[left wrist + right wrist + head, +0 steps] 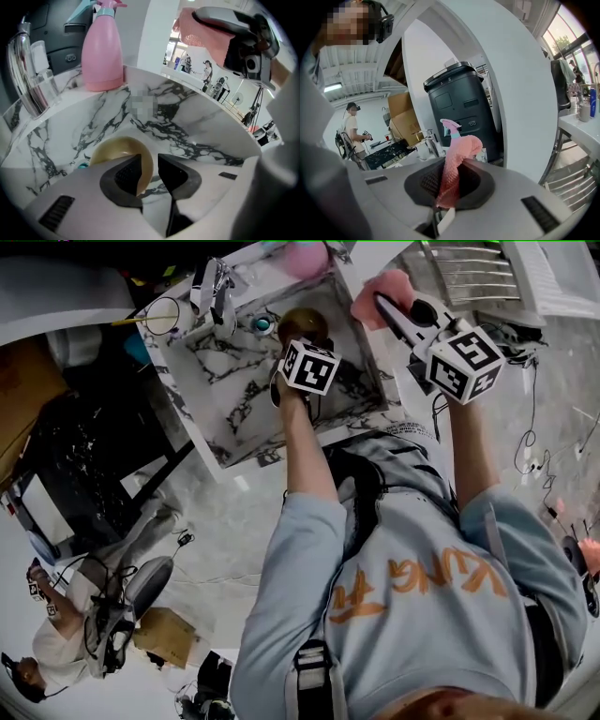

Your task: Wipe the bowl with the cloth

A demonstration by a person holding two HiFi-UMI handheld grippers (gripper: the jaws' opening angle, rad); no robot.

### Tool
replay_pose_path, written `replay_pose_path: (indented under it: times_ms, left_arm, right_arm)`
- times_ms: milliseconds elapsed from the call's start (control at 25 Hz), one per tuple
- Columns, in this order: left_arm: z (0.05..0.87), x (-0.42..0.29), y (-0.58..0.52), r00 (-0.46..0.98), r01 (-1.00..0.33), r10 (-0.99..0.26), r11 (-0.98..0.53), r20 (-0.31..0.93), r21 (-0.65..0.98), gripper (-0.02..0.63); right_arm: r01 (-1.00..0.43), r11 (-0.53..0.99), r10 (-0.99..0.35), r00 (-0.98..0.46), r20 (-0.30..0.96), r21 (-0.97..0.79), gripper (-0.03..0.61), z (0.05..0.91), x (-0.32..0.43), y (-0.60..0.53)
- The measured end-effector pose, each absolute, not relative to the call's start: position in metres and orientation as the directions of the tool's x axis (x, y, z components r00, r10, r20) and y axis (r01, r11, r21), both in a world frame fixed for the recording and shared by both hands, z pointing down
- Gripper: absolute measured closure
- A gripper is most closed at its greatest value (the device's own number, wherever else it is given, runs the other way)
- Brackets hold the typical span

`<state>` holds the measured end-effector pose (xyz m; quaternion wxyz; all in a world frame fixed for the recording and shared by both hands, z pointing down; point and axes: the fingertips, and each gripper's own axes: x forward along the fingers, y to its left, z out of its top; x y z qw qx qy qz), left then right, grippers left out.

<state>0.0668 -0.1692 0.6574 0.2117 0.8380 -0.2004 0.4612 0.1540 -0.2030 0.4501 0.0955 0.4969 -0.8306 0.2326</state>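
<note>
A tan bowl (302,324) (117,150) rests in the marble sink (234,399) (197,122), near its back. My left gripper (292,341) (149,161) points down into the sink. Its jaws stand apart around the bowl's near rim, with a gap showing beside the right pad. My right gripper (380,302) (450,176) hangs above the sink's right edge, shut on a pink cloth (386,289) (457,157) (201,35) that sticks up between its pads. The bowl's inside is mostly hidden by the left jaw.
A pink spray bottle (103,51) (305,257) stands on the sink's back ledge, a chrome faucet (214,292) (23,70) at its left. A teal drain (262,324) lies beside the bowl. A dish rack (469,268) sits at right. Another person (56,634) (350,131) stands away.
</note>
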Motion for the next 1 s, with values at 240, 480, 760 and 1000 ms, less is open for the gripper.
replay_pose_path:
  times_ms: [240, 480, 760, 1000]
  left_arm:
    - [0.606, 0.050, -0.189, 0.556, -0.640, -0.327, -0.754, 0.764, 0.144, 0.503]
    - [0.533, 0.011, -0.208, 0.545, -0.762, -0.568, -0.643, 0.617, 0.081, 0.541]
    - [0.442, -0.064, -0.205, 0.427, -0.902, -0.834, -0.421, 0.350, 0.097, 0.583]
    - [0.382, -0.131, -0.188, 0.295, -0.945, -0.938, -0.259, 0.184, 0.199, 0.591]
  right_arm:
    - [-0.861, 0.433, -0.781, -0.507, 0.366, -0.269, 0.531, 0.433, 0.143, -0.193]
    - [-0.839, 0.490, -0.775, -0.544, 0.322, -0.237, 0.529, 0.409, 0.121, -0.188]
    - [-0.798, 0.557, -0.756, -0.602, 0.258, -0.230, 0.529, 0.390, 0.080, -0.189]
    - [-0.760, 0.621, -0.731, -0.650, 0.208, -0.190, 0.531, 0.370, 0.041, -0.186]
